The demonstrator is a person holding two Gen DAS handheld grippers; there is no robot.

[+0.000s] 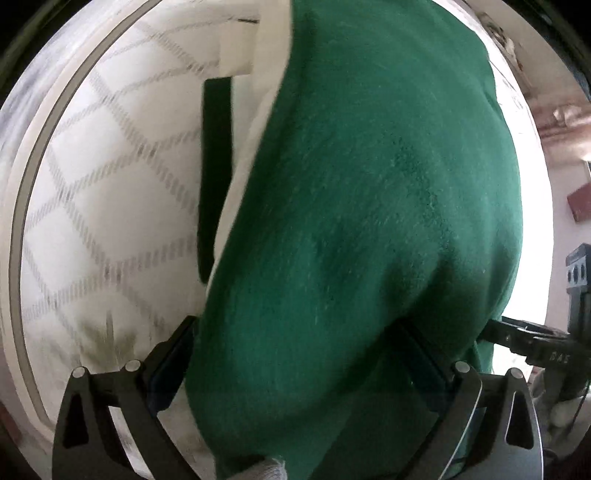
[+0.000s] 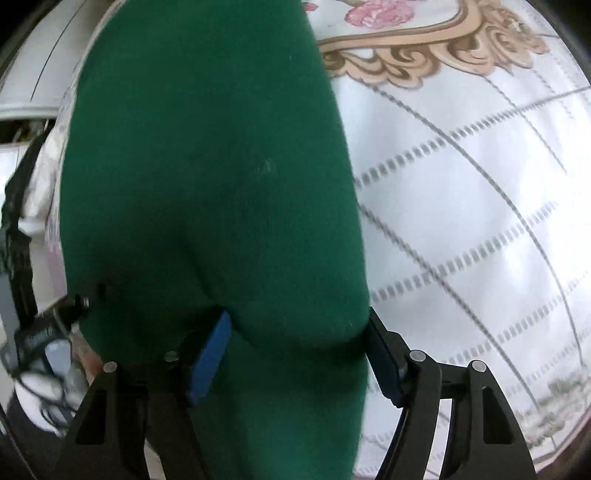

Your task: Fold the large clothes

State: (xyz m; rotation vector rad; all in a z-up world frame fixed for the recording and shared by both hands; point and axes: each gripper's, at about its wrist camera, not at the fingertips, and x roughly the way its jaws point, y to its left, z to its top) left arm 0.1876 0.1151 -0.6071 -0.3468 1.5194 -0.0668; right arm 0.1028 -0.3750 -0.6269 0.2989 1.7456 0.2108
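Note:
A large green garment [image 1: 369, 184] fills most of the left wrist view and hangs in front of the white bed cover. My left gripper [image 1: 295, 354] has the green cloth bunched between its two fingers, which stand wide apart. In the right wrist view the same green garment [image 2: 207, 166] drapes over my right gripper [image 2: 299, 347], with cloth between its blue pads [image 2: 210, 354]. The other gripper shows at the right edge of the left wrist view [image 1: 535, 339] and at the left edge of the right wrist view [image 2: 40, 332]. Fingertips are hidden by cloth.
A white quilted bed cover [image 2: 480, 221] with grey dashed diamond lines lies under the garment. It has a tan scroll border and pink flowers [image 2: 380, 14] at the far end. A dark strap [image 1: 216, 177] lies on the cover. White furniture [image 2: 33, 74] stands at the left.

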